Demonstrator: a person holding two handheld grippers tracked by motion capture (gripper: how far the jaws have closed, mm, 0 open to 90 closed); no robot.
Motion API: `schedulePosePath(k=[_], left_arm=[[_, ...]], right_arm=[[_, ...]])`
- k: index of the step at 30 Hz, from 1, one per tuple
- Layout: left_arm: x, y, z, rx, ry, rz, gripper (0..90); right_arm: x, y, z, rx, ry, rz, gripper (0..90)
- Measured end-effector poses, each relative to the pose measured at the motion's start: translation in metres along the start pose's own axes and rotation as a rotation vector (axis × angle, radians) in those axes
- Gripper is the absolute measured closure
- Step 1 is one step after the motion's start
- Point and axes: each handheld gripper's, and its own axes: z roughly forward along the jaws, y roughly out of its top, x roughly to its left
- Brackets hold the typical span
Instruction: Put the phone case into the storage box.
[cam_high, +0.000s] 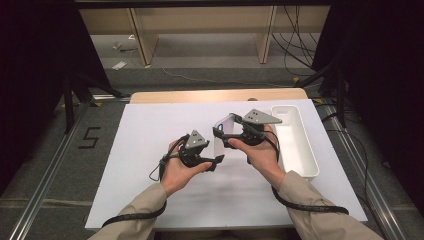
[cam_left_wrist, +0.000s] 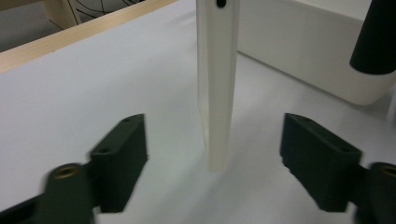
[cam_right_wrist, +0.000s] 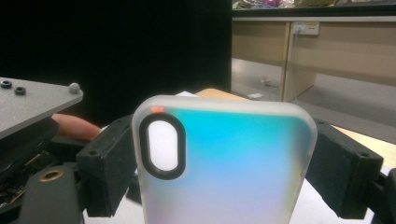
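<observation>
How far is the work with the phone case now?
Done: the left gripper stands open, its jaws apart from the case. In hand: the right gripper holds the case upright over the table. Probably left: putting it into the white bin.

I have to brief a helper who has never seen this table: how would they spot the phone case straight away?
Start at the white sheet covering the table, then go to the long white tray on its right side. Just left of it, the right gripper holds the phone case upright: frosted, blue-tinted, with a black-rimmed oval camera hole.
</observation>
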Motion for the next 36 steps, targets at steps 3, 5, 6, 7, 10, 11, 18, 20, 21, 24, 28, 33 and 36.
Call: schedulePosePath(k=[3, 5, 6, 7, 10, 11, 18, 20, 21, 24, 28, 33, 36], left_arm=[[0.002, -0.002, -0.002, 0.010, 0.008, 0.025, 12.1], [0.004, -0.003, -0.003, 0.024, 0.000, 0.045, 1.8], [0.004, -0.003, -0.004, 0.023, -0.001, 0.048, 0.0], [0.004, -0.003, -0.005, 0.021, -0.003, 0.051, 0.0], [0.005, -0.003, -0.006, 0.020, -0.002, 0.059, 0.0], [0.006, -0.003, -0.008, 0.022, -0.006, 0.060, 0.0], [0.010, -0.007, -0.015, 0.015, -0.011, 0.064, 0.0], [0.012, -0.007, -0.018, 0.005, -0.006, 0.068, 0.0], [0.013, -0.008, -0.020, -0.006, -0.004, 0.064, 0.0], [0.015, -0.010, -0.024, -0.024, -0.007, 0.065, 0.0], [0.017, -0.011, -0.025, -0.022, -0.005, 0.066, 0.0], [0.017, -0.012, -0.028, -0.027, -0.002, 0.071, 0.0], [0.019, -0.013, -0.031, -0.029, 0.005, 0.066, 0.0]], right_arm=[[-0.001, 0.001, -0.001, -0.002, -0.004, -0.002, 17.9], [-0.002, 0.001, -0.003, -0.001, -0.010, -0.002, 17.9], [-0.003, 0.002, -0.003, -0.002, -0.011, -0.001, 17.9], [-0.003, 0.002, -0.004, -0.005, -0.014, -0.001, 17.9], [-0.006, 0.004, -0.006, -0.011, -0.023, 0.001, 17.9], [-0.007, 0.004, -0.006, -0.011, -0.023, 0.002, 17.9], [-0.009, 0.006, -0.009, -0.013, -0.034, 0.009, 17.9], [-0.010, 0.007, -0.010, -0.016, -0.037, 0.009, 17.9], [-0.010, 0.007, -0.010, -0.016, -0.039, 0.009, 17.9], [-0.011, 0.008, -0.011, -0.019, -0.043, 0.012, 17.9], [-0.014, 0.009, -0.012, -0.024, -0.049, 0.015, 17.9], [-0.016, 0.011, -0.014, -0.028, -0.058, 0.019, 17.9], [-0.017, 0.012, -0.016, -0.028, -0.061, 0.020, 17.9]])
